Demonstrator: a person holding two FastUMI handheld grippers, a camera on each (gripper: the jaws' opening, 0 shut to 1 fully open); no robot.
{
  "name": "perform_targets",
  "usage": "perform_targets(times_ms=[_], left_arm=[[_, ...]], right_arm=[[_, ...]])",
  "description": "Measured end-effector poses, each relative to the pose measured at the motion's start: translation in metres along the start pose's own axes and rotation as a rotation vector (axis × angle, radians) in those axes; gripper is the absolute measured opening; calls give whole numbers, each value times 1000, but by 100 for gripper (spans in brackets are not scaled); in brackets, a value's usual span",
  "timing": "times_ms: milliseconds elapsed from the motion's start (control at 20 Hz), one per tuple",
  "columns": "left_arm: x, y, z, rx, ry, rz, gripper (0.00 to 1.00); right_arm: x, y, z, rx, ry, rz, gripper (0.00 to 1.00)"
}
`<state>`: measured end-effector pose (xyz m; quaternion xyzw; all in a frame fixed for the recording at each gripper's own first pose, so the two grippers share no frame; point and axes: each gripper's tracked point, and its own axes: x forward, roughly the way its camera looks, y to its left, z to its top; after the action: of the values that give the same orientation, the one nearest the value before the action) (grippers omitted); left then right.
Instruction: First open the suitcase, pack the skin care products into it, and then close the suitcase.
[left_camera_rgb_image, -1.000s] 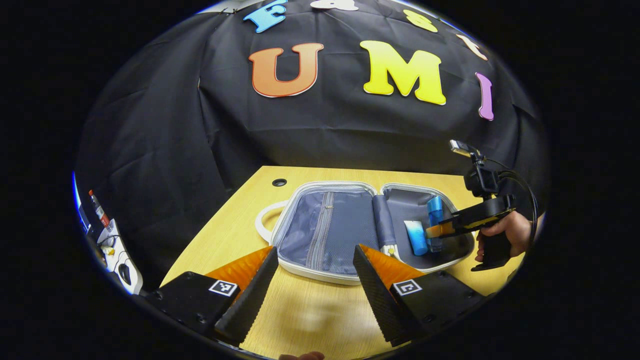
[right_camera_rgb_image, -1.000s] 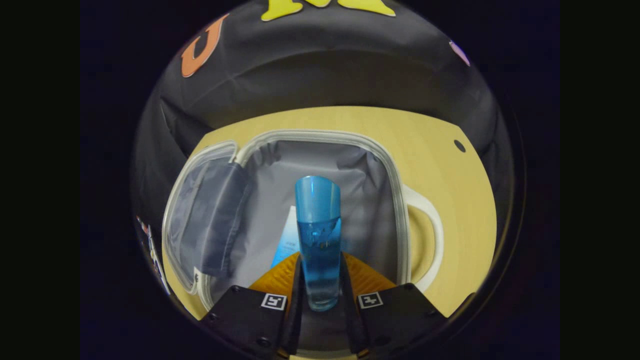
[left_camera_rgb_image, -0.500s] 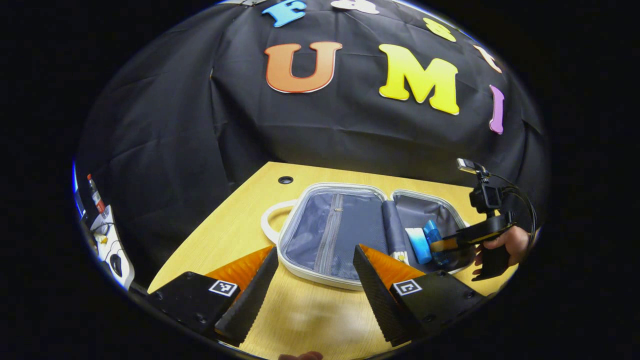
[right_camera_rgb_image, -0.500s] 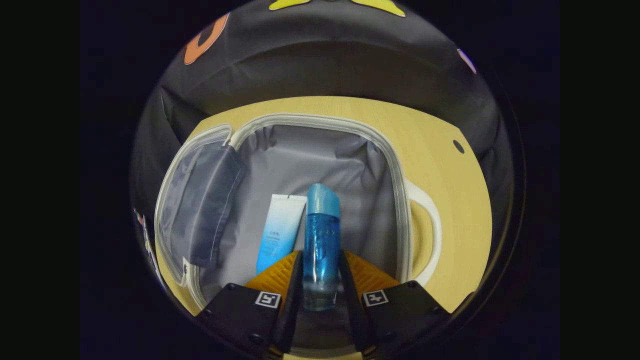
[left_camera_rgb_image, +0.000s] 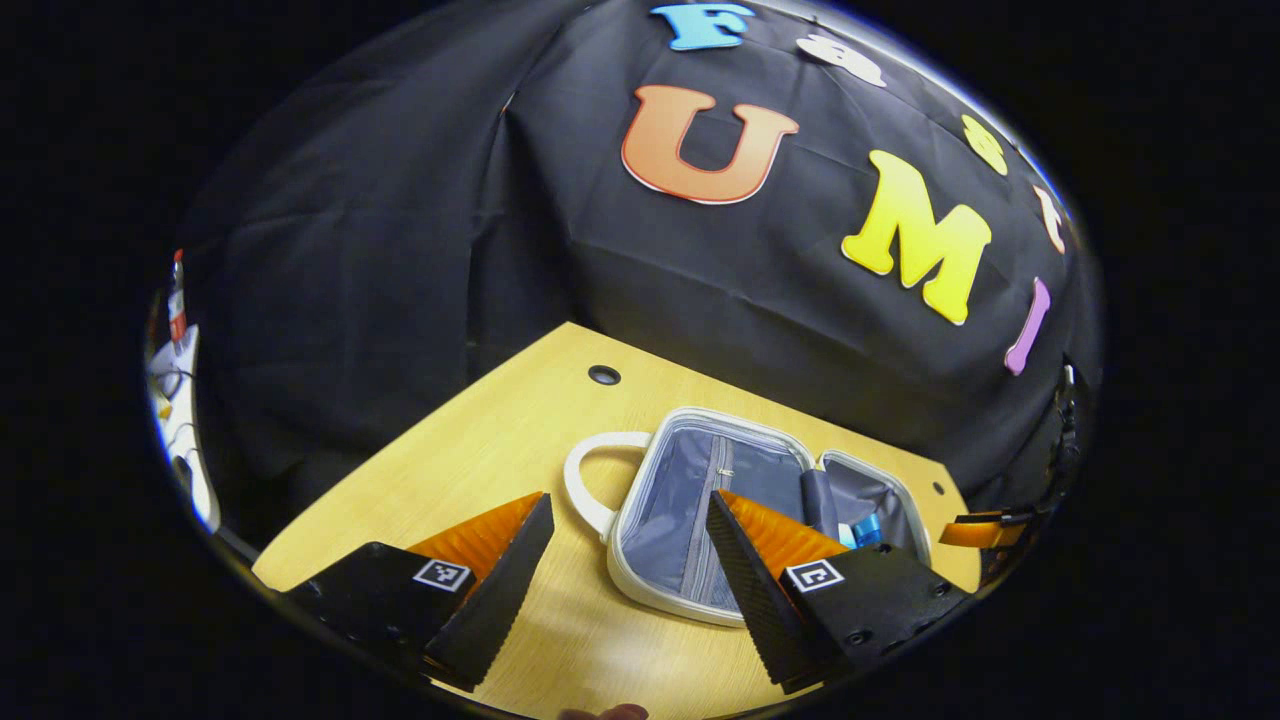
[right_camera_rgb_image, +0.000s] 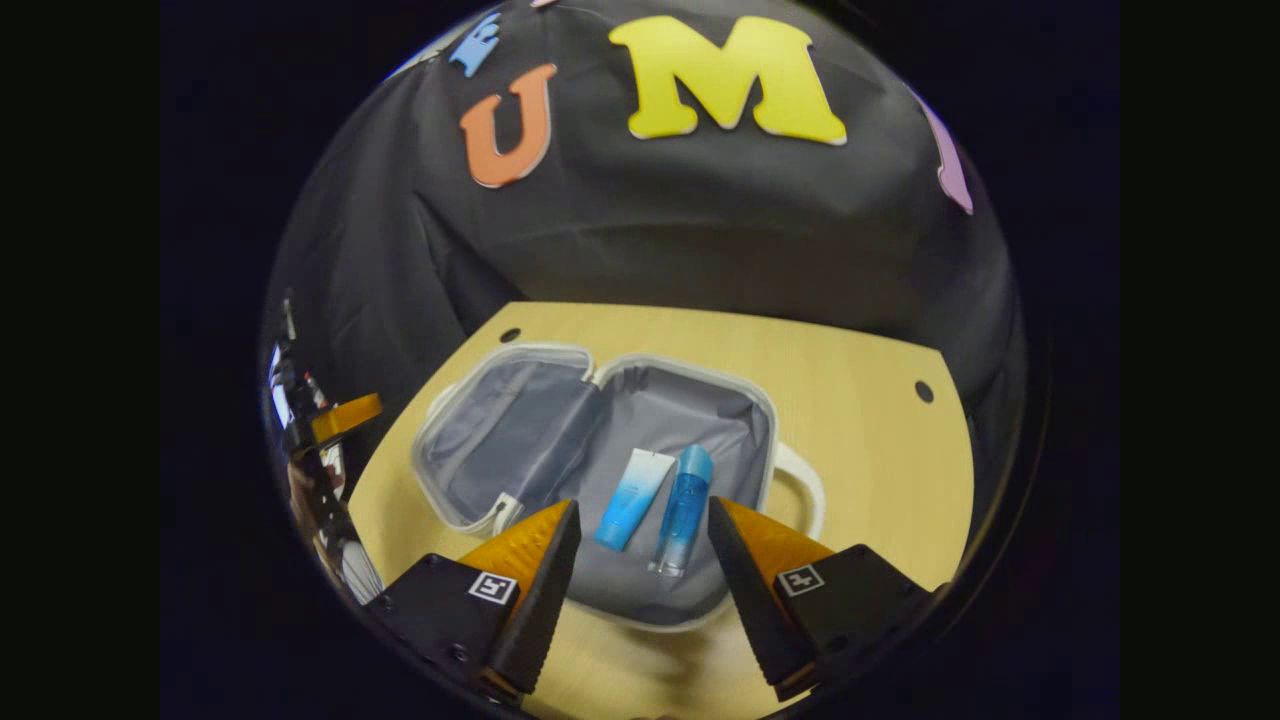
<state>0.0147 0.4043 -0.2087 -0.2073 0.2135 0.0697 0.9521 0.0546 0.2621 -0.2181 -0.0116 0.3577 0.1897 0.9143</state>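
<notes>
The white suitcase (right_camera_rgb_image: 690, 375) lies open on the wooden table, grey lining showing in both halves. In its right half a pale blue tube (right_camera_rgb_image: 632, 485) and a clear blue bottle (right_camera_rgb_image: 685, 508) lie side by side. My right gripper (right_camera_rgb_image: 642, 505) hovers open just above the near rim, with nothing between its fingers. In the left gripper view the suitcase (left_camera_rgb_image: 628, 575) sits right of centre, and the bottle's cap (left_camera_rgb_image: 866, 530) peeks out behind a finger. My left gripper (left_camera_rgb_image: 628, 497) is open near the white handle (left_camera_rgb_image: 583, 485), touching nothing.
The table (right_camera_rgb_image: 850, 400) has small round holes (right_camera_rgb_image: 922, 390) near its back corners. Black cloth hangs close behind it. White gear with cables (left_camera_rgb_image: 180, 400) stands off the table's left side. The other gripper's finger (left_camera_rgb_image: 975, 530) shows at the far right.
My right gripper has opened, let go of the blue bottle and drawn back and up; the bottle now lies beside the tube. The left gripper has swung to the left.
</notes>
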Motion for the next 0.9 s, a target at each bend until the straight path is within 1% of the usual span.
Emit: perform_targets(times_ms=[50,100,150,200,250,300,350,400,500,550,600,650,700,750,800,850,900], left_arm=[[11,8,-4,-21,24,-6,98],[22,17,-10,-37,55,-6,99],[32,26,-15,-43,84,0,98],[44,35,-17,-47,93,7,98],[56,41,-18,-61,107,6,98],[66,45,-18,-72,117,3,98],[77,49,-20,-82,132,1,97],[88,52,-23,-93,153,1,97],[107,58,-25,-121,182,5,97],[114,59,-28,-129,202,11,97],[124,63,-33,-131,229,26,96],[128,66,-40,-128,261,44,96],[134,65,-44,-129,288,45,96],[136,63,-45,-125,302,47,94],[142,61,-42,-115,293,38,82],[145,57,-40,-120,298,32,99],[149,54,-39,-125,305,30,83]], right_arm=[[-13,-4,5,-28,-25,-2,71],[-25,-8,9,-51,-46,-1,71],[-35,-9,13,-73,-60,-3,72],[-45,-11,15,-81,-69,-4,76],[-51,-14,16,-84,-74,-10,76],[-58,-19,18,-78,-76,-21,72],[-64,-24,20,-67,-81,-32,76],[-70,-29,23,-48,-88,-43,72],[-80,-42,26,-24,-103,-85,72],[-85,-49,27,-18,-106,-104,77],[-89,-54,27,-12,-109,-120,77],[-94,-59,29,-14,-115,-136,72],[-97,-63,28,-18,-117,-151,72],[-100,-66,27,-21,-117,-161,77],[-101,-67,26,-18,-115,-166,72],[-101,-67,24,-10,-113,-165,72],[-101,-66,22,-3,-109,-163,73]])
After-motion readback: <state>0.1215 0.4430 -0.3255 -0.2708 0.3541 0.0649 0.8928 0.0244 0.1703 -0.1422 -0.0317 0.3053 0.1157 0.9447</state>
